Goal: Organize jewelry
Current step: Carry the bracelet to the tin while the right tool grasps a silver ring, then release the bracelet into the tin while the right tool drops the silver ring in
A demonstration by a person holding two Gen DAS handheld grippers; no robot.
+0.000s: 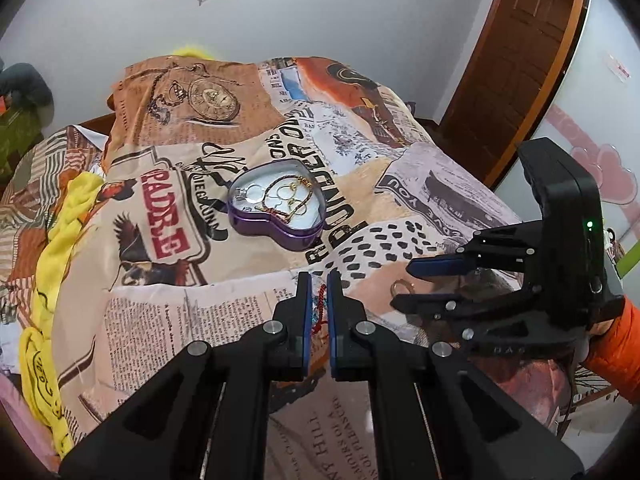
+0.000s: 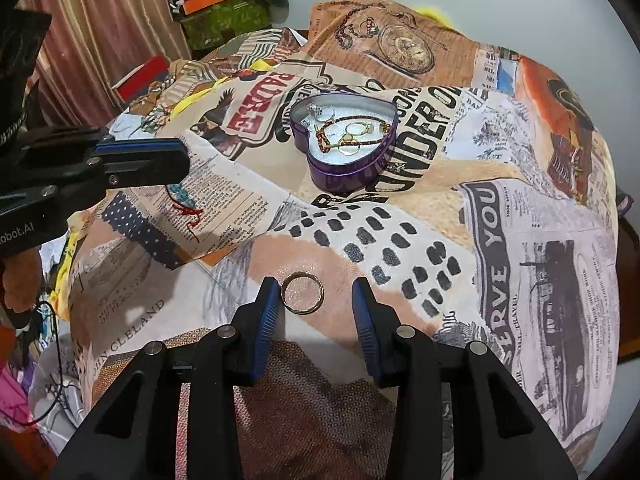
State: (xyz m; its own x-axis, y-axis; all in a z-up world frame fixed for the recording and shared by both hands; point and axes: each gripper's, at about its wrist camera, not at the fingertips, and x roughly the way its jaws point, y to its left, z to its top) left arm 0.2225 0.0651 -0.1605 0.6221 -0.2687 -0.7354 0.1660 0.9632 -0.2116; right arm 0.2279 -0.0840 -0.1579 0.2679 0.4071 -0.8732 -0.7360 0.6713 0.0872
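Note:
A purple heart-shaped tin (image 1: 276, 236) (image 2: 352, 178) sits on the printed bedspread and holds several rings and cord bracelets. My left gripper (image 1: 319, 286) is shut on a red cord bracelet (image 1: 320, 312), whose red and blue strand hangs below the gripper in the right wrist view (image 2: 185, 207). My right gripper (image 2: 316, 294) is open, its fingers on either side of a gold ring (image 2: 302, 293) lying on the bedspread. That ring also shows in the left wrist view (image 1: 401, 288), between the right gripper's fingers (image 1: 436, 266).
The bedspread (image 1: 200, 320) (image 2: 520, 280) covers a lumpy bed. Yellow cloth (image 1: 60, 248) lies at its left edge. A brown door (image 1: 516, 60) stands at the far right. Boxes and clutter (image 2: 216, 4) sit by a curtain at the far left.

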